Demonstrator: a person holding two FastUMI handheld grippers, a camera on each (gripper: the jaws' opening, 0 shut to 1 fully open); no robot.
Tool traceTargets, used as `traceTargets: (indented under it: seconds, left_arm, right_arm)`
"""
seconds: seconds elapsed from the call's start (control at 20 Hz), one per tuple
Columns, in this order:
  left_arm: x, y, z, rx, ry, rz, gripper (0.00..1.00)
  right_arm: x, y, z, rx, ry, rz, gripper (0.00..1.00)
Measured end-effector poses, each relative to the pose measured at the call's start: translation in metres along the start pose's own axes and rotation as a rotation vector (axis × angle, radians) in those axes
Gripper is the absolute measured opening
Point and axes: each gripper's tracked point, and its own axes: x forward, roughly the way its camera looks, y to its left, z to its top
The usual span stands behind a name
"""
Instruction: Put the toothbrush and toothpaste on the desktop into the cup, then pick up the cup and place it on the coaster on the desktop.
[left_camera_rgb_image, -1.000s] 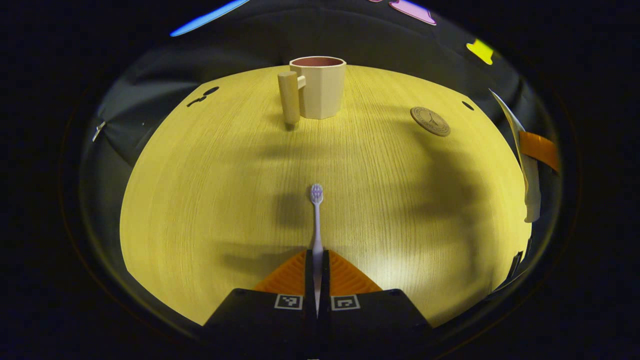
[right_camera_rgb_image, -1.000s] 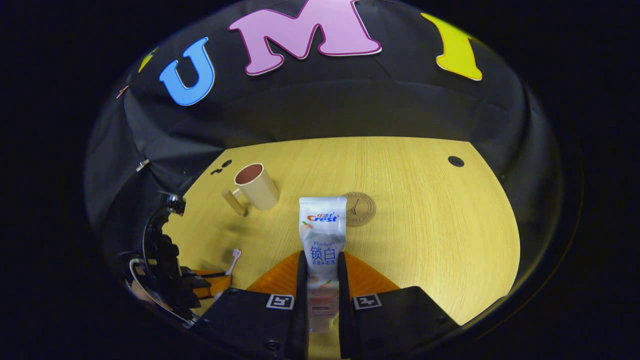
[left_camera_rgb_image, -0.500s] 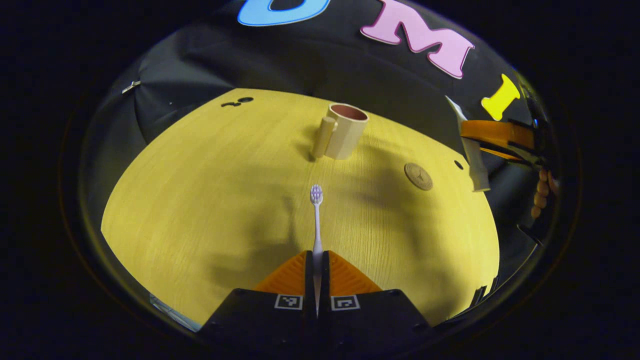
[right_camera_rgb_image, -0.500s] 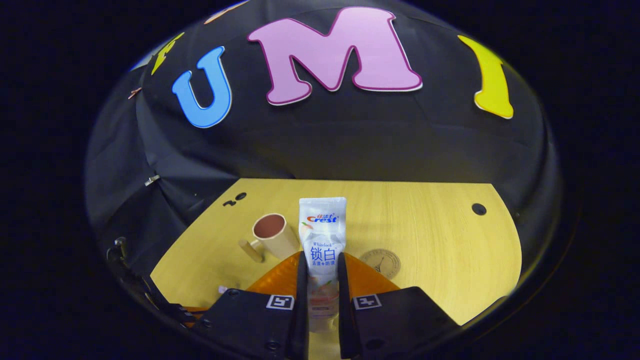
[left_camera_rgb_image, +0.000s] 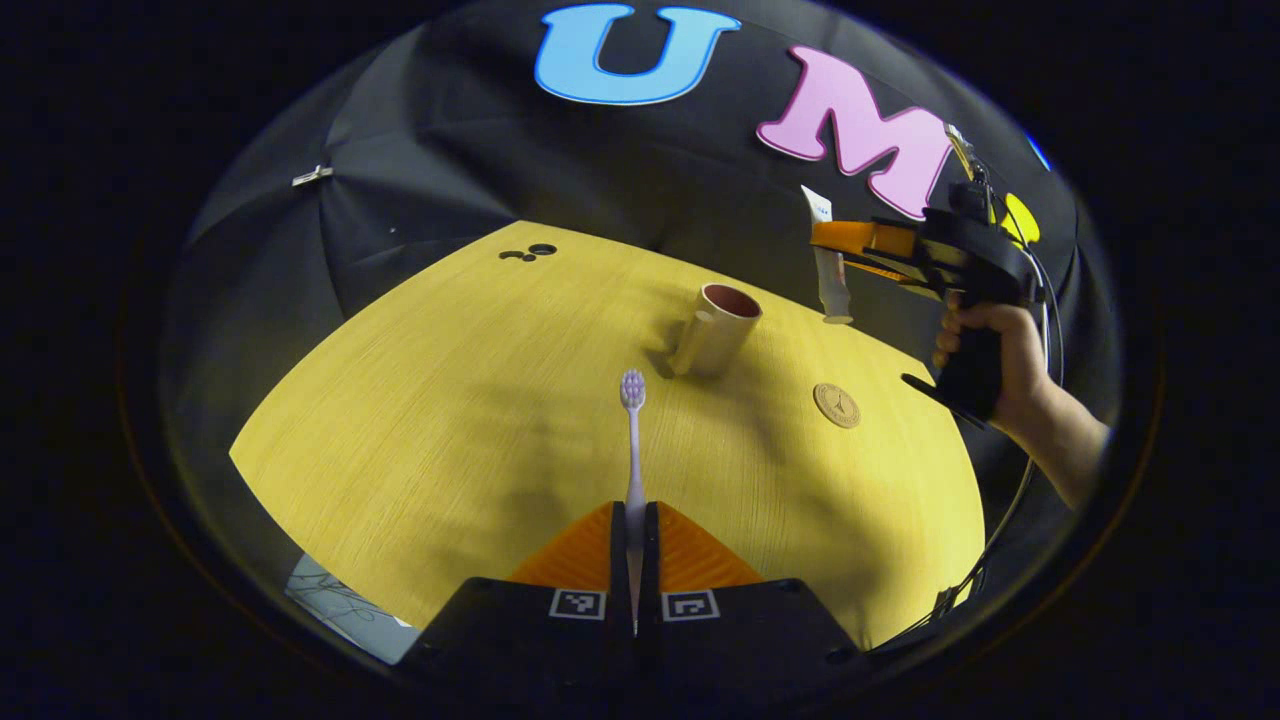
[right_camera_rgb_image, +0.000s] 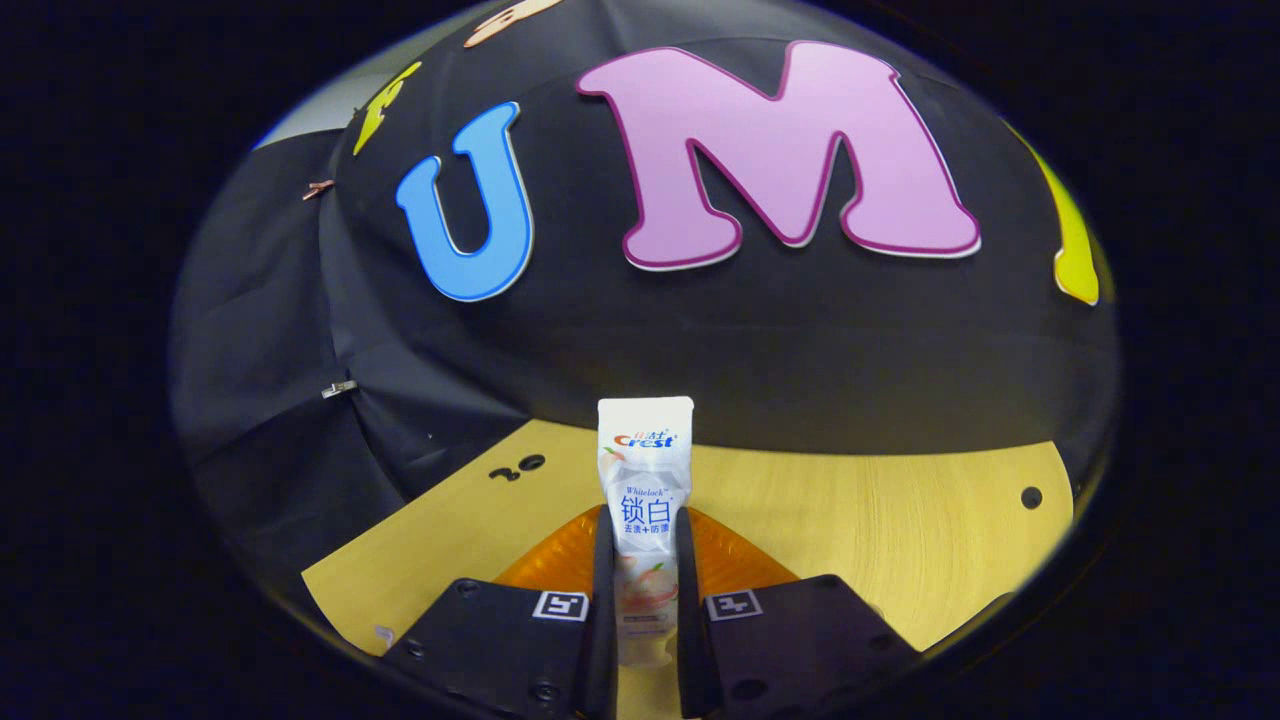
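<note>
Big bare tabletop (left_camera_rgb_image: 450, 420), cup (left_camera_rgb_image: 718, 327) upright near the back with the coaster (left_camera_rgb_image: 836, 405) beside it. Right tool (right_camera_rgb_image: 640, 545) is clamped on the toothpaste (right_camera_rgb_image: 644, 490), held high, probably to drop in. Left tool (left_camera_rgb_image: 634, 520) pinches the toothbrush (left_camera_rgb_image: 633, 440), bristles aimed cupward.

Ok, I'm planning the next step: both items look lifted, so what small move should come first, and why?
Probably ease the left claw forward, bringing the toothbrush head over the cup. The cup stands upright with its mouth open, just beyond the brush head, while the right claw holds the toothpaste high above the desktop, beyond the cup.
</note>
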Motion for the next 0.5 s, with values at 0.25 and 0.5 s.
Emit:
traceTargets:
  seconds: [0.25, 0.5]
  left_arm:
    - [-0.013, 0.031, 0.018, -0.035, -0.101, 0.053, 0.06]
    - [-0.022, 0.036, 0.033, -0.033, -0.165, 0.041, 0.06]
  right_arm:
    - [0.043, 0.019, 0.001, -0.022, -0.059, 0.035, 0.27]
    - [0.069, 0.018, -0.018, -0.016, -0.059, 0.026, 0.27]
